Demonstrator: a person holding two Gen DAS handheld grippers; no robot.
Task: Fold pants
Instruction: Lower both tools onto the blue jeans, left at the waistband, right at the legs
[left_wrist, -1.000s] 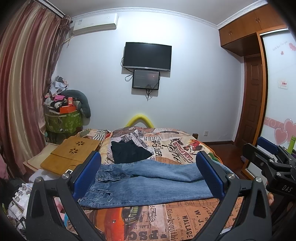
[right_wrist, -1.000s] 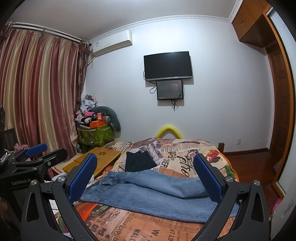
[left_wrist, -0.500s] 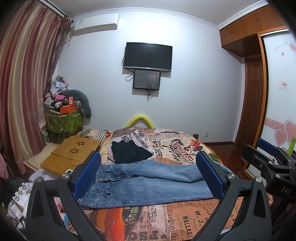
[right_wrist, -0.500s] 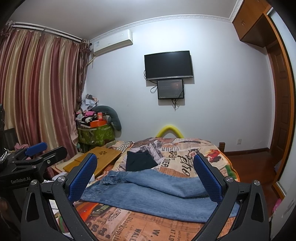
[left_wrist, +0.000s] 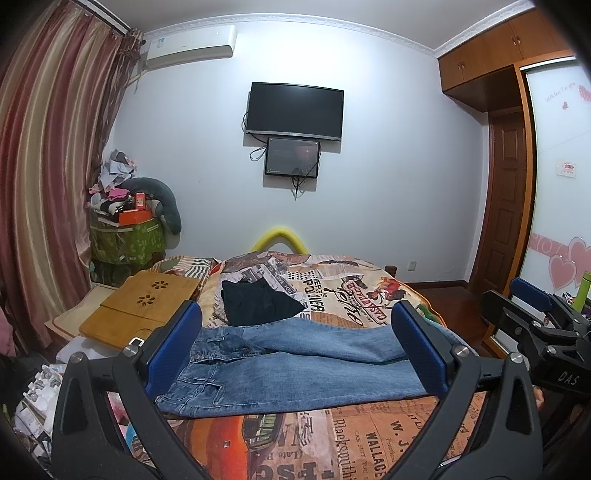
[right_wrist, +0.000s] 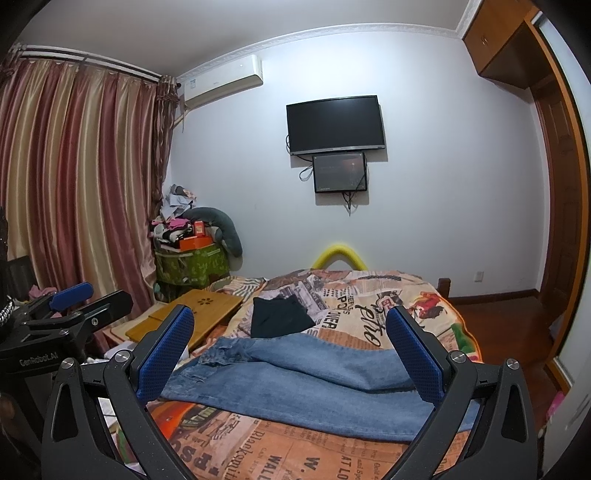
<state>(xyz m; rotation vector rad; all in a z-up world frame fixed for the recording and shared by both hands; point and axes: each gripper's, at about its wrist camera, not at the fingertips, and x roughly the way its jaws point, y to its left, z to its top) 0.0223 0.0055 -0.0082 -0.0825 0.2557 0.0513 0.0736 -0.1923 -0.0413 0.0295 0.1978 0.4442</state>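
Bedroom's patterned bed holds jeans, seemingly half-folded; left gripper and right gripper gape wide.

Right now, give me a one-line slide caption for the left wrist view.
Open left tool above blue jeans lying flat across the printed bedspread, black garment behind.
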